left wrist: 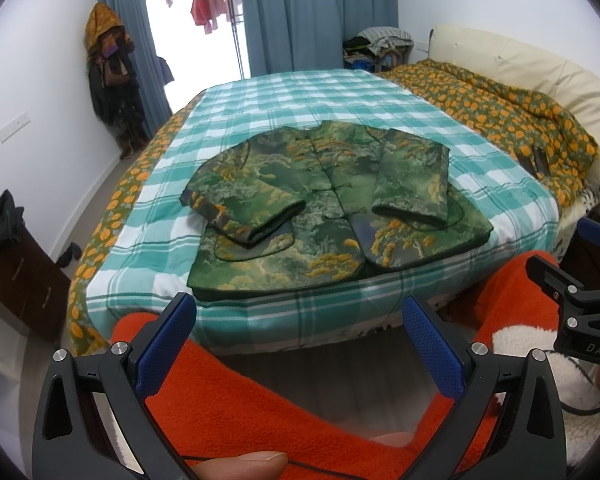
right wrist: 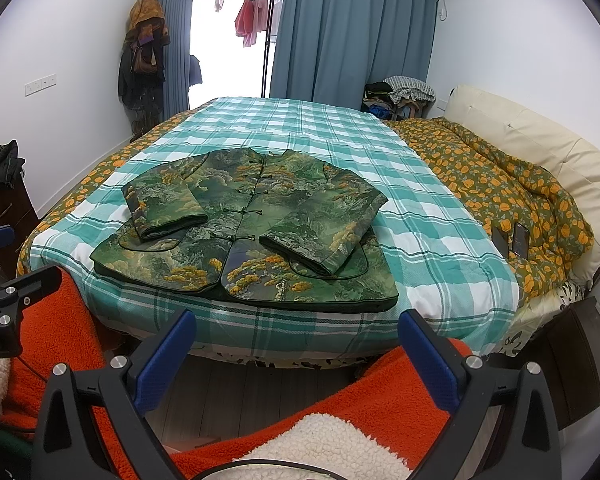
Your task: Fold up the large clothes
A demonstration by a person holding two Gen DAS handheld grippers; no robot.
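A green padded jacket (left wrist: 324, 216) with orange tree patterns and knot buttons lies flat, front up, near the foot of the bed (left wrist: 332, 96). Both its sleeves are folded inward over the chest. The right wrist view shows the same jacket (right wrist: 252, 232). My left gripper (left wrist: 300, 312) is open, held back from the bed's near edge, above the person's orange fleece legs. My right gripper (right wrist: 298, 328) is open too, also short of the bed edge. Nothing is between either pair of blue fingers. The right gripper's body (left wrist: 580, 304) shows at the right in the left wrist view.
The bed has a teal checked sheet (right wrist: 300, 128), and an orange-flowered quilt (right wrist: 500, 184) is bunched toward the cream headboard (right wrist: 540, 136) at right. Two dark phones (right wrist: 516, 240) lie on the quilt. A dark dresser (left wrist: 16, 272) stands left. Clothes hang on the far wall (right wrist: 144, 52).
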